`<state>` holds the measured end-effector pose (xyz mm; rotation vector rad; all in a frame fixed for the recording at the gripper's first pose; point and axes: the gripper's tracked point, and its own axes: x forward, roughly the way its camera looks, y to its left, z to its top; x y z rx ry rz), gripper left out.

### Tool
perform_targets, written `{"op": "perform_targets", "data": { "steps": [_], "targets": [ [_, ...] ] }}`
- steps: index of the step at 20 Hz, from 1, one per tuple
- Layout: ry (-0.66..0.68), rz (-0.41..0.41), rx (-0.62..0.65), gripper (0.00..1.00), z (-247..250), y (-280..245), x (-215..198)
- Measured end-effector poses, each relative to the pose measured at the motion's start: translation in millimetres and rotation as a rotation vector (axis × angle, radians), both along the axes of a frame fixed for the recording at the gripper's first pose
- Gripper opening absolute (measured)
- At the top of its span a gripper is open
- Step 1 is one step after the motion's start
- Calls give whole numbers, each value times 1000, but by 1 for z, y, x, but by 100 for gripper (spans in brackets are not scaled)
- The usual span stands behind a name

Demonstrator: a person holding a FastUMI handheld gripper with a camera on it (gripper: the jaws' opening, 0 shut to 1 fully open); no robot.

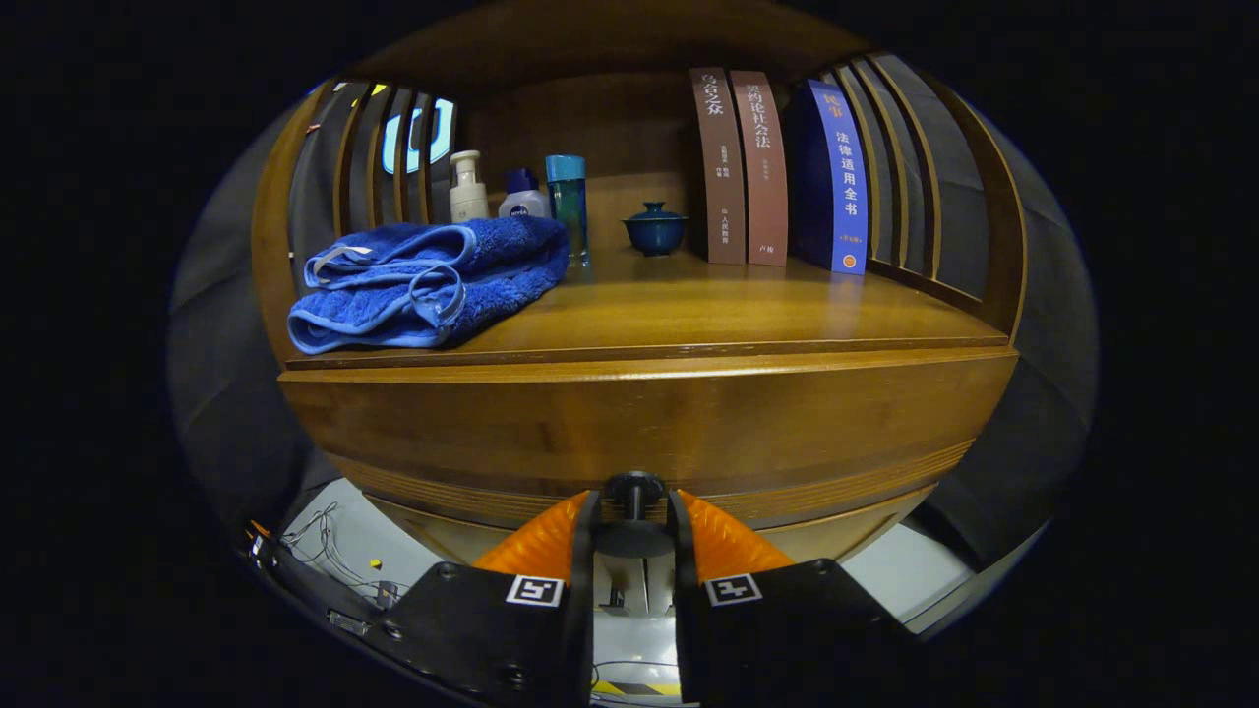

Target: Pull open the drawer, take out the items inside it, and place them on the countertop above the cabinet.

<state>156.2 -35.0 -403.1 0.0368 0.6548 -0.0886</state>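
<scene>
Closest in, the gripper has its two fingers drawn in on the dark round knob of the drawer, one finger pressing each side of the knob's stem, so the tongs are clamped on it. That knob sits at the lower middle of the wooden drawer front, which spans the cabinet just beneath the front edge of the countertop. Whether the drawer is pulled out at all cannot be told from this angle, and nothing of its inside is visible.

On the countertop, a folded blue towel lies at the left front corner, overhanging the front edge slightly. Behind it, toward the back left, stand a cream pump bottle, a small white and blue bottle and a tall teal tumbler, close together. A small lidded blue cup sits near the middle at the back. Three upright books, two brown and one blue, stand side by side toward the back right, next to the slatted side wall.
</scene>
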Motion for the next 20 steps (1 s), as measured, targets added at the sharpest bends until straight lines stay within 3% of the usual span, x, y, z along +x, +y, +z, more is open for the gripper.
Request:
{"op": "perform_targets", "data": {
  "steps": [4, 20],
  "targets": [
    [24, 0, -3, 38, 5, 2, -20],
    [107, -16, -4, 37, 36, 16, -166]
  ]
}}
